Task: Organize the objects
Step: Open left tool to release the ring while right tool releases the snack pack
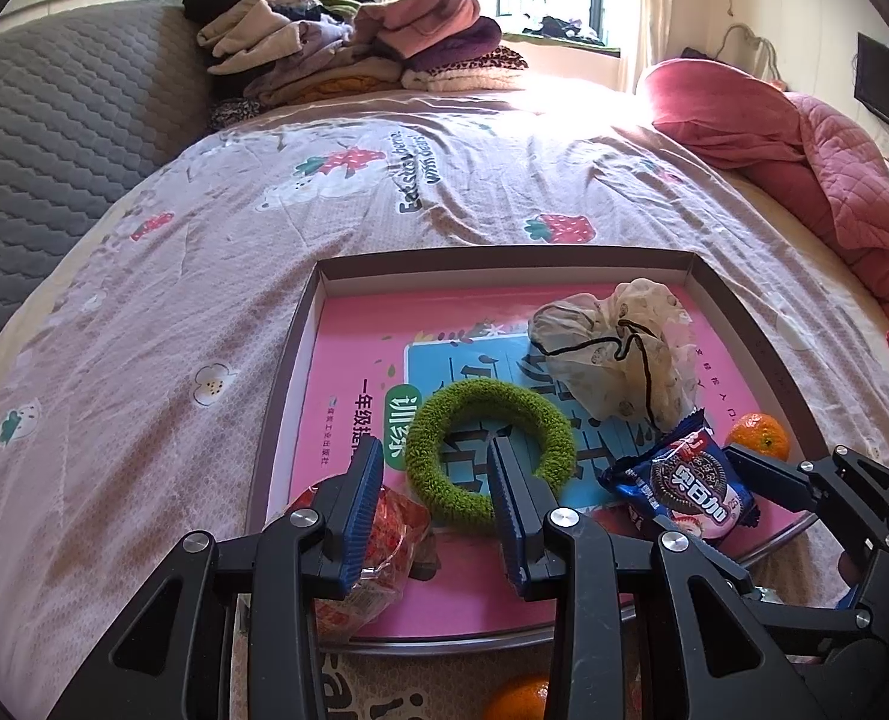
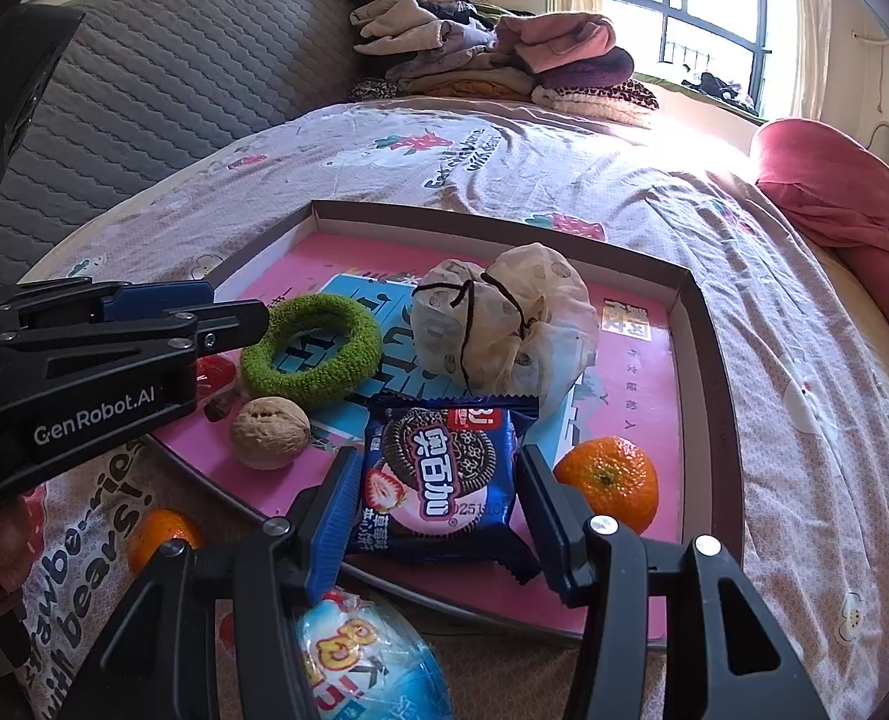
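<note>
A shallow box tray with a pink book cover inside lies on the bed. In it are a green fuzzy ring, a cream drawstring pouch, a blue cookie packet, an orange, a walnut and a red snack packet. My left gripper is open, its jaws straddling the ring's near edge. My right gripper is open around the cookie packet, jaws beside it.
A second orange and a blue-white snack bag lie on the bed before the tray. Folded clothes are stacked at the far side. A pink quilt lies right, a grey padded headboard left.
</note>
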A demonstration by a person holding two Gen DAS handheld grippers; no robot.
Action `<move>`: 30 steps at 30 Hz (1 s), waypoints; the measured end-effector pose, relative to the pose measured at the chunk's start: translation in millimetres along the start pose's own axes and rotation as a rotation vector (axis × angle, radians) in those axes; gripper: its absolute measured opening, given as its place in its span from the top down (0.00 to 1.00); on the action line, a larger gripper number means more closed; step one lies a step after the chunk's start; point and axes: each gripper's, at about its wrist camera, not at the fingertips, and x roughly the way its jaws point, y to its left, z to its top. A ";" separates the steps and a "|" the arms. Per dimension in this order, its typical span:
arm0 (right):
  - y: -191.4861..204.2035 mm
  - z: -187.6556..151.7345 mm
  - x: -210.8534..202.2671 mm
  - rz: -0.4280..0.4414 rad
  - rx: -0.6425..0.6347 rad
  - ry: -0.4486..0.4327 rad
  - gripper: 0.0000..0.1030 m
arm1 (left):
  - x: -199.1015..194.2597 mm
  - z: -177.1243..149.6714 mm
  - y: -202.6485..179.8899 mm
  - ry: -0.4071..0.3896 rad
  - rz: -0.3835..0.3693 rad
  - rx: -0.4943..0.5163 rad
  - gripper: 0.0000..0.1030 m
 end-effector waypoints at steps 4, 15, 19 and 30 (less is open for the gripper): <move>0.4 0.8 -3.0 -0.004 -0.001 -0.006 0.49 | -3.3 -0.4 0.3 -0.005 0.001 -0.002 0.59; -3.4 6.2 -19.2 0.003 0.018 -0.042 0.49 | -21.1 -0.2 -0.8 -0.022 0.005 -0.013 0.48; -3.6 7.2 -28.2 0.005 0.023 -0.057 0.49 | -29.8 -0.5 -1.7 -0.027 0.006 -0.014 0.48; -3.0 10.6 -55.7 -0.014 0.038 -0.116 0.48 | -57.5 -1.8 -3.8 -0.051 0.017 -0.013 0.44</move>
